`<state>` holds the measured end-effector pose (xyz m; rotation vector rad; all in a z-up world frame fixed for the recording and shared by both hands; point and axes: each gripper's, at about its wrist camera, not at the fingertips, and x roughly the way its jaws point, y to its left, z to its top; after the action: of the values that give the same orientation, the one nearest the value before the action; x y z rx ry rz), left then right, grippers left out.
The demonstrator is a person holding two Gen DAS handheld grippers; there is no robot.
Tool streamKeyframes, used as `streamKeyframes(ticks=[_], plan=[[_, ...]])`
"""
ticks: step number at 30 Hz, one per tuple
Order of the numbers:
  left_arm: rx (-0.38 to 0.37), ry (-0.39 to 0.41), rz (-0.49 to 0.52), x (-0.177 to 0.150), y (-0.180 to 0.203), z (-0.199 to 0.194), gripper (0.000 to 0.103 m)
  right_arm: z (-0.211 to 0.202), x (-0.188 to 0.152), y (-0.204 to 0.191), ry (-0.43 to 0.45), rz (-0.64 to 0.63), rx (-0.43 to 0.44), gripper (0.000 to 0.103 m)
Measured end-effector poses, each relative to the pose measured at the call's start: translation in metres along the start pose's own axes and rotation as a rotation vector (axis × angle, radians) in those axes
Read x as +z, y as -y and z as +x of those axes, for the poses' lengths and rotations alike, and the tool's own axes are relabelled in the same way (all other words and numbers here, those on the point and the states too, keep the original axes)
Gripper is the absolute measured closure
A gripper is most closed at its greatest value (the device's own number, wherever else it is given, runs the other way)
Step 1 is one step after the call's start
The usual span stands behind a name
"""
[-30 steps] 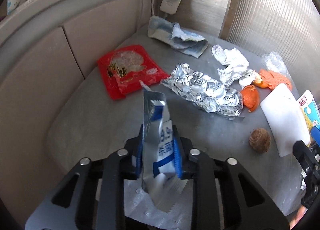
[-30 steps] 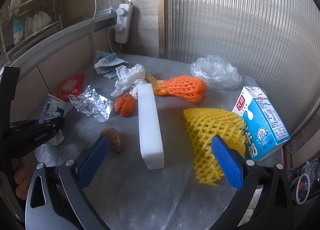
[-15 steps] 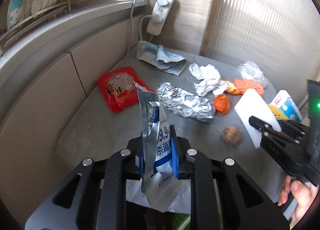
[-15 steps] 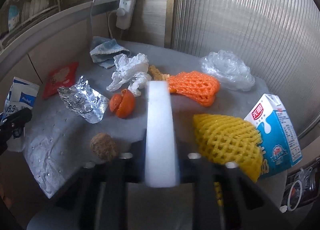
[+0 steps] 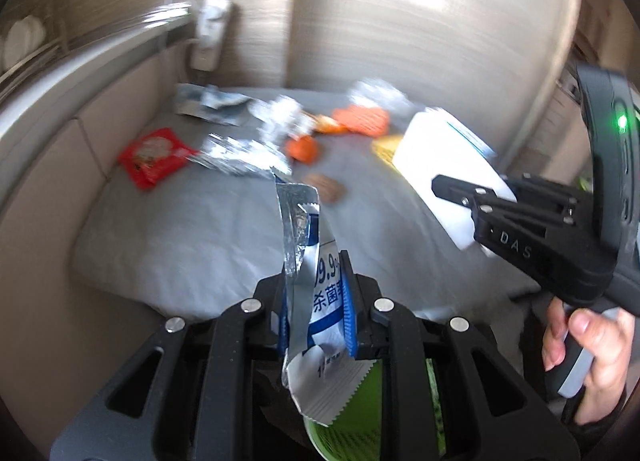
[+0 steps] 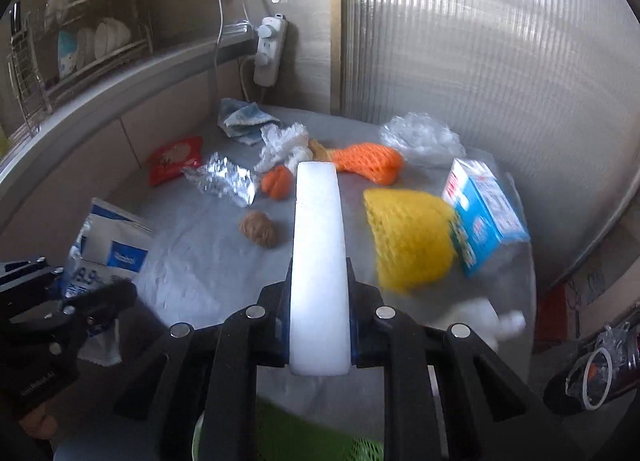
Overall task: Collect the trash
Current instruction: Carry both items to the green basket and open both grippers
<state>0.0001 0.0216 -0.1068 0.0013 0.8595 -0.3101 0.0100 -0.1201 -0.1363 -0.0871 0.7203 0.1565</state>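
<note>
Above grey cloth: left claw clamps crinkly foil-lined sachet; right claw clamps smooth white foam slab.

The white-and-blue wrapper reads "9.9" above the characters "杀菌". The black body of the right gripper bears "DAS".

Bright daylight through the ribbed panel; heavy motion blur in left view; fisheye-dark corners
</note>
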Motion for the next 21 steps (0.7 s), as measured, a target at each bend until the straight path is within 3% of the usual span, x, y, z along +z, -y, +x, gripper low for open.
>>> streamKeyframes(ticks=[6, 12, 15, 17, 19, 21], plan=[[-0.083, -0.069, 0.095, -0.041, 0.047, -0.004, 0.083, -0.039, -0.051, 0.013, -0.037, 0.046, -0.024, 0.083], [-0.126, -0.180, 0.185, -0.077, 0.082, 0.011, 0.082, -0.053, -0.090, 0.019, -0.079, 0.077, 0.001, 0.083], [-0.125, -0.239, 0.215, -0.091, 0.092, 0.020, 0.064, -0.053, -0.102, 0.020, -0.099, 0.083, 0.009, 0.083], [-0.116, -0.252, 0.222, -0.095, 0.093, 0.022, 0.043, -0.053, -0.107, 0.022, -0.108, 0.098, 0.025, 0.083], [-0.107, -0.246, 0.224, -0.095, 0.093, 0.022, 0.031, -0.052, -0.110, 0.024, -0.112, 0.105, 0.028, 0.083], [-0.098, -0.228, 0.218, -0.093, 0.091, 0.017, 0.028, -0.052, -0.112, 0.025, -0.114, 0.107, 0.023, 0.082]])
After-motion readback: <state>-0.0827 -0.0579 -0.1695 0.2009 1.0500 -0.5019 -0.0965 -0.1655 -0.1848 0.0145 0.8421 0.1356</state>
